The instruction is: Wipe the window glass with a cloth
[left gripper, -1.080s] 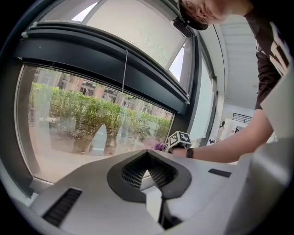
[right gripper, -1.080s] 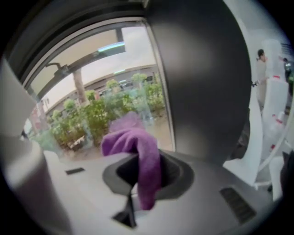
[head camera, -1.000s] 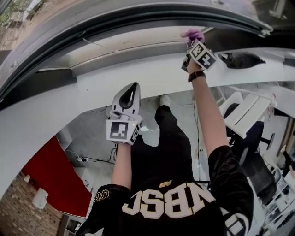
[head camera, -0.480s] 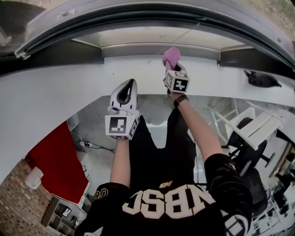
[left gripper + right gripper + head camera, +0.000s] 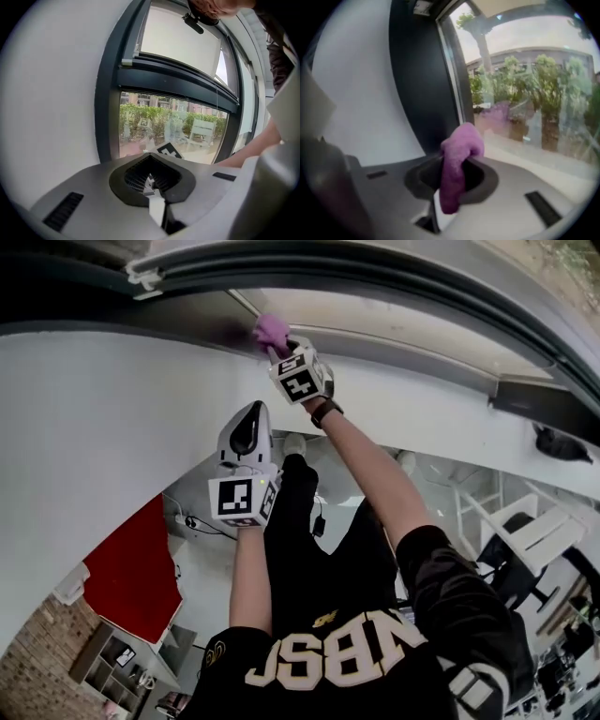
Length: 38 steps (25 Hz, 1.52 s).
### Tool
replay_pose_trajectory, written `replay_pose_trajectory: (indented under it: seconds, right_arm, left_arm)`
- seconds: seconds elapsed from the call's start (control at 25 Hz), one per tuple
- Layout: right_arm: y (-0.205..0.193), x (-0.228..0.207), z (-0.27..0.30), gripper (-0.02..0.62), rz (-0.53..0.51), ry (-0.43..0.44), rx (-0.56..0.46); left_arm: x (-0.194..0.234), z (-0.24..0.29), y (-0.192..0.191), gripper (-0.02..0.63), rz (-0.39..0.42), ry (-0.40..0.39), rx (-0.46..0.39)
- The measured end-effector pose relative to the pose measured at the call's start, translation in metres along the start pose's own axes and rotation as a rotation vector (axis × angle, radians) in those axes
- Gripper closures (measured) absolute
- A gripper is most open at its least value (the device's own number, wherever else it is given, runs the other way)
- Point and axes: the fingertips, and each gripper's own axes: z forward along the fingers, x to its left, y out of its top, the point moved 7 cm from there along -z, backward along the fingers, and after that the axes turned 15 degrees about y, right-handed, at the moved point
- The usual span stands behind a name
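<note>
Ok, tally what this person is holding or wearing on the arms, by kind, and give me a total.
grippers: 2 (left gripper, right gripper)
purple cloth: 1
wrist band: 1
Total: 4

The person wears a black, white-lettered shirt and dark wristwatch; the tongs are grey.
</note>
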Motion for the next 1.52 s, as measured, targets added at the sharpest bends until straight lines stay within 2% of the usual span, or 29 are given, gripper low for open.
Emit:
replay_pose_trajectory:
  seconds: [0.08,0.16,0.28,0.4,0.56,0.76,0.92,1.08,1.2,1.28,1.4,1.52]
  right_arm:
    - [0.021,-0.004,0.013,0.528,-0.075,-0.005,0.016]
    - [0.027,-0.017,0.010,0.528,-0.058,-0.017,0.002]
    - [0.005,-0.051,-0.028,0.528,0.011,-0.096,-0.028]
    - [-0.036,-0.097,-0.099,0.528,0.064,-0.217,-0.050]
    - [-0.097,-0.165,-0.211,0.528,0.189,-0.382,-0.085]
    - [-0.167,-0.248,-0.365,0.528,0.343,-0.628,-0.152]
    - [-0.219,-0.298,-0.468,0.528,0.612,-0.815,-0.310]
    - [-0.245,-0.319,-0.525,0.528,0.741,-0.938,-0.426]
    - [-0.245,-0.321,-0.530,0.528,0.768,-0.946,-0.491]
    - [-0.246,-0.305,-0.509,0.528,0.739,-0.907,-0.446]
    - [-0.253,-0.254,-0.437,0.528,0.703,-0.783,-0.304]
    - [-0.254,-0.186,-0.338,0.528,0.739,-0.618,-0.210]
  left_arm:
    - [0.003,0.000,0.001,0.586,-0.006,0.020,-0.008]
    - [0.000,0.001,-0.001,0.586,-0.007,0.028,-0.004]
    - [-0.018,0.005,-0.010,0.586,-0.023,0.017,0.015]
    - [-0.058,0.015,-0.020,0.586,-0.046,-0.028,0.031]
    - [-0.134,0.028,-0.030,0.586,-0.063,-0.121,0.043]
    - [-0.250,0.033,-0.040,0.586,-0.035,-0.277,0.041]
    - [-0.318,0.031,-0.047,0.586,-0.038,-0.361,0.041]
    - [-0.354,0.019,-0.058,0.586,-0.037,-0.410,0.063]
    - [-0.354,0.013,-0.062,0.586,-0.016,-0.424,0.069]
    - [-0.338,0.010,-0.064,0.586,-0.024,-0.413,0.080]
    - [-0.290,0.009,-0.066,0.586,-0.048,-0.360,0.097]
    - [-0.231,0.013,-0.060,0.586,-0.054,-0.293,0.086]
